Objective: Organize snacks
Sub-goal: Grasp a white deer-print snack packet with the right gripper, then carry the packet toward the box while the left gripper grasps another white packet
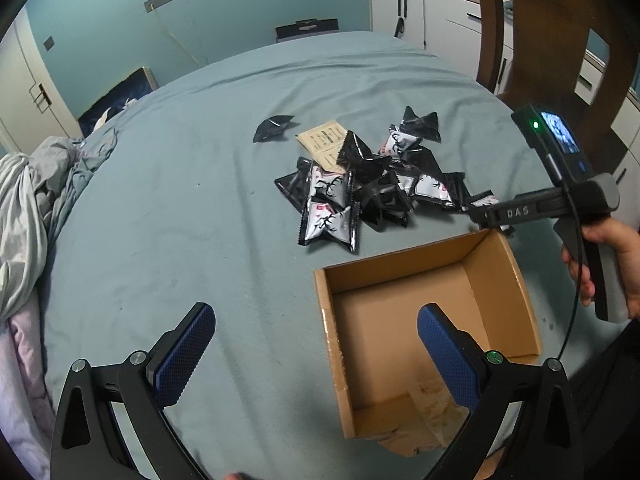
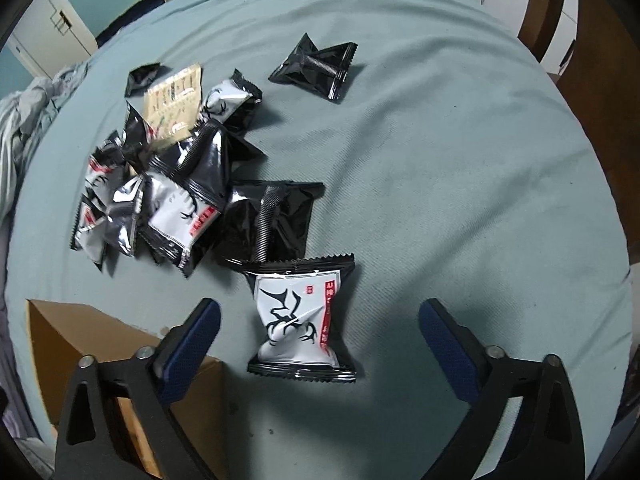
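Teal cotton bedsheet [image 1: 180,208] fills both views, and an open brown cardboard box [image 1: 516,280] sits on it at the lower right of the left wrist view, nothing inside it. Beyond the box, at centre frame, lies a heap of black and white foil snack packets [image 1: 360,184], with one beige paper sachet [image 1: 324,142] tucked among them. At the right edge of that view a bare hand [image 1: 612,264] grips the grey pistol handle of the right gripper [image 2: 320,336], held level with its nose reaching left over the box's far corner toward the heap. In the right wrist view its blue-padded fingers [image 2: 196,344] are spread wide, hovering above one white packet with a black antler print [image 2: 302,320] that lies flat on the sheet between them, touched by neither pad. The left gripper [image 1: 316,344] is likewise spread wide and holds nothing, its right pad over the box, its left over bare sheet.
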Demonstrator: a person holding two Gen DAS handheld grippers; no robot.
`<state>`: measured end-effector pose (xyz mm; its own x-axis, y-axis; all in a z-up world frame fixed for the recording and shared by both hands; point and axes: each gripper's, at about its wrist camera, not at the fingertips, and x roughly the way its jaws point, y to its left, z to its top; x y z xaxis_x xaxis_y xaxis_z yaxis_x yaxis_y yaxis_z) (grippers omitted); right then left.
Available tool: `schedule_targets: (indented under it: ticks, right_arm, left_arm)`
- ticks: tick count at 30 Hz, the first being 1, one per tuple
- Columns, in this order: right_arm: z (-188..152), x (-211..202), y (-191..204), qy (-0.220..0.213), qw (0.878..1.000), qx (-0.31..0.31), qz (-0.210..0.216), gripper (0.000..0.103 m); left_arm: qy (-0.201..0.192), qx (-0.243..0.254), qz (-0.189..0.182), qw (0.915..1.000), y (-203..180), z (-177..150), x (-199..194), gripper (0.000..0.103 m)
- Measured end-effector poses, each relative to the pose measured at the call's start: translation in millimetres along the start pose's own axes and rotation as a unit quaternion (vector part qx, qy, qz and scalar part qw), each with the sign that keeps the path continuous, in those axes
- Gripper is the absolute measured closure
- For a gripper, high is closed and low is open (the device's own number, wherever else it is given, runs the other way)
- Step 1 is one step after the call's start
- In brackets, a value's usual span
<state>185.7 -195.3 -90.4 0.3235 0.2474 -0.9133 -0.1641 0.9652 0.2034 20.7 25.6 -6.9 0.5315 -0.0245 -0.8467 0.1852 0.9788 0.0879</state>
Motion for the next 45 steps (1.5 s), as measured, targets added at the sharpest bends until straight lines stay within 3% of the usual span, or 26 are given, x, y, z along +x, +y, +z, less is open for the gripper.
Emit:
schedule_targets:
  ticks: [3, 5, 7, 12, 20, 28, 36, 45]
  right_arm:
    - [0, 1, -1, 0.011, 1.000, 0.005, 0.020, 0.023]
    - [0, 1, -3, 0.018, 0.999, 0.010, 0.039, 0.039]
    - [0, 4, -9, 0.029, 0.998, 0.021, 0.047, 0.063]
    - [0, -3, -26, 0.019, 0.996, 0.050, 0.067, 0.075]
    - [-18, -65, -44, -0.044, 0.989, 0.085, 0.112, 0.075]
    - [-66, -138, -50, -0.113, 0.981, 0.074, 0.143, 0.075]
    - [-58, -112, -53, -0.079, 0.987, 0.078, 0.117, 0.075]
    - [-32, -87, -36, -0.053, 0.989, 0.052, 0.128, 0.075]
  left_arm:
    - [0.009, -0.013, -0.002, 0.9999, 4, 1, 3, 0.007]
    - [0.018, -0.014, 0.007, 0.9997, 6, 0, 5, 0.007]
    - [0.020, -0.010, 0.019, 0.9996, 6, -1, 4, 0.007]
    - [-0.008, -0.011, 0.029, 0.9995, 6, -2, -6, 0.007]
    - [0.006, -0.014, 0.030, 0.9994, 8, -5, -3, 0.005]
    - [0.010, -0.020, 0.032, 0.9992, 11, 20, 7, 0.005]
    - [0.023, -0.038, 0.034, 0.9984, 14, 75, 65, 0.003]
    - [0.072, -0.039, 0.022, 0.9964, 18, 93, 123, 0.003]
